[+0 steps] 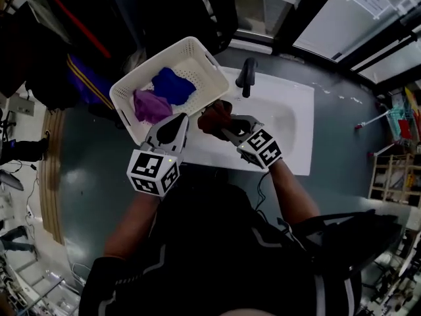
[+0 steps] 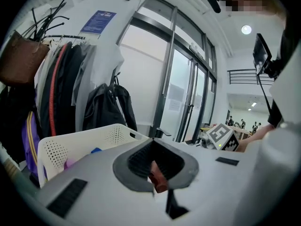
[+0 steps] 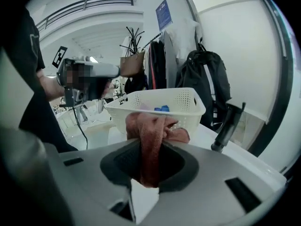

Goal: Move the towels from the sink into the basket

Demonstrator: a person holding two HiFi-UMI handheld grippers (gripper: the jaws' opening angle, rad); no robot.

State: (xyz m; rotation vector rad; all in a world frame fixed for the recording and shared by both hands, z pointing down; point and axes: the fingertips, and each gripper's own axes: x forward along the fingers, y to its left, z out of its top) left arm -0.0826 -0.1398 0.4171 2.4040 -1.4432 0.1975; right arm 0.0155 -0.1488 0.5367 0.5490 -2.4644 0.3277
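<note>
Head view: right gripper (image 1: pixel 225 128) pinches the brown towel (image 1: pixel 214 118) narrowly at frame centre, above the sink (image 1: pixel 284 125) beside the basket (image 1: pixel 150 65). Left gripper (image 1: pixel 182 122), jaws almost together, nips a reddish-brown scrap. Blue towel (image 1: pixel 172 84) and purple towel (image 1: pixel 150 106) lie in the basket.

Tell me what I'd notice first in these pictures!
A brown towel is pinched in the right tool, up over the white sink. Right beside it sits a white basket with a blue towel and a purple towel inside.
</note>
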